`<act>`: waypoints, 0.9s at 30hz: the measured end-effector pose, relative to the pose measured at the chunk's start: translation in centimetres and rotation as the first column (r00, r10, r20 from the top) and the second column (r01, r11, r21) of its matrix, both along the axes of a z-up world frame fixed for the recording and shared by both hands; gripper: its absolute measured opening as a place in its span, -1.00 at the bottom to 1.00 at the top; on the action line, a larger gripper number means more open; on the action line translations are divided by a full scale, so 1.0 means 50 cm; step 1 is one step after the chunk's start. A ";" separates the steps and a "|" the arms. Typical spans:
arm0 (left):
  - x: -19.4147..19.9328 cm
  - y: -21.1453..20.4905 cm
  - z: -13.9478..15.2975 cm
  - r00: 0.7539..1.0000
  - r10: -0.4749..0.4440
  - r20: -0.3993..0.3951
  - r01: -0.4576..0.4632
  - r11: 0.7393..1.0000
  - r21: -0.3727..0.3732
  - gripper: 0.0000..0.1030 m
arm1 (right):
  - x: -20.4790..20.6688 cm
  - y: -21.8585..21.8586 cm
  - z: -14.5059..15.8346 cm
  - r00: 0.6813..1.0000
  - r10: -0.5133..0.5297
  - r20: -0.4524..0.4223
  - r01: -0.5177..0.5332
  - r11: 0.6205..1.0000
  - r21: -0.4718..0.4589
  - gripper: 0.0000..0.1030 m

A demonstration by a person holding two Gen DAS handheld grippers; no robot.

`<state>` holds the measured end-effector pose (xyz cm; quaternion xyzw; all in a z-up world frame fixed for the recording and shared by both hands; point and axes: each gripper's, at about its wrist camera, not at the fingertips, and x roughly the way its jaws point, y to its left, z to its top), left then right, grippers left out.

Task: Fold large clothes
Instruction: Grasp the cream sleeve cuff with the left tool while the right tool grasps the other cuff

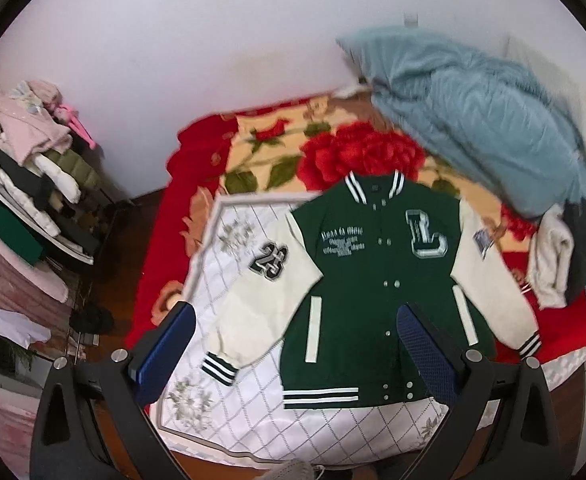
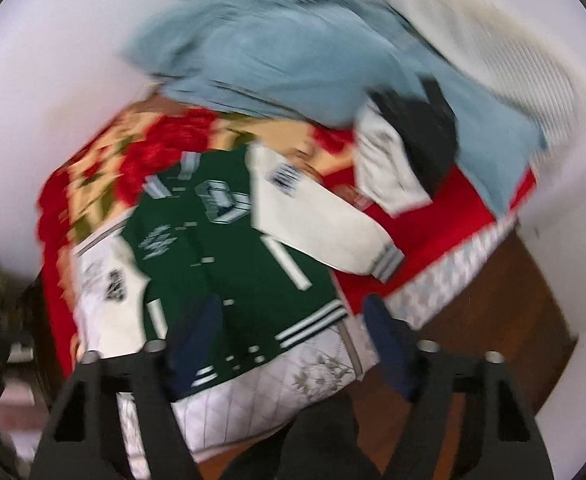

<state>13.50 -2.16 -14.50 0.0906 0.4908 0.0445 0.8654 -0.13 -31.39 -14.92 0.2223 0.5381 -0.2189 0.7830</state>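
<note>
A green varsity jacket (image 1: 377,280) with cream sleeves lies flat, front up and snapped shut, on a white quilted sheet (image 1: 229,360) on the bed. Both sleeves spread outward. My left gripper (image 1: 293,340) is open and empty, held above the jacket's lower hem. The right wrist view is blurred; there the jacket (image 2: 221,264) lies to the lower left. My right gripper (image 2: 289,344) is open and empty above the jacket's hem corner and the bed's edge.
A red floral blanket (image 1: 357,148) covers the bed. A blue duvet (image 1: 477,116) is heaped at the back right, with a pile of white and dark clothes (image 1: 561,256) beside it. A rack of clothes (image 1: 45,176) stands at left. Wooden floor (image 2: 493,340) shows at right.
</note>
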 end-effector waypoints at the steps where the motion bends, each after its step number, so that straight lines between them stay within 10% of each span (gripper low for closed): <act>1: 0.004 -0.012 -0.024 1.000 0.005 -0.009 -0.005 1.000 0.007 1.00 | -0.001 -0.040 -0.046 0.999 -0.046 -0.018 0.047 0.999 0.028 0.25; 7: 0.076 -0.102 -0.216 0.993 0.063 -0.104 -0.053 0.993 0.102 1.00 | -0.019 -0.278 -0.382 0.944 -0.308 -0.121 0.330 0.901 0.283 0.27; 14: 0.159 -0.189 -0.439 0.944 0.160 -0.290 -0.113 0.979 0.171 1.00 | -0.036 -0.390 -0.809 0.825 -0.493 -0.276 0.548 0.578 0.605 0.39; 19: 0.203 -0.226 -0.556 0.922 0.180 -0.344 -0.110 0.971 0.213 1.00 | -0.005 -0.433 -0.941 0.710 -0.664 -0.234 0.623 0.437 0.649 0.35; 22: 0.229 -0.238 -0.607 0.919 0.182 -0.351 -0.115 0.972 0.203 1.00 | 0.026 -0.453 -0.918 0.655 -0.748 -0.113 0.650 0.480 0.589 0.17; 27: 0.265 -0.238 -0.679 0.906 0.196 -0.375 -0.143 0.976 0.164 1.00 | 0.101 -0.468 -0.985 0.675 -0.724 -0.144 0.660 0.505 0.556 -0.06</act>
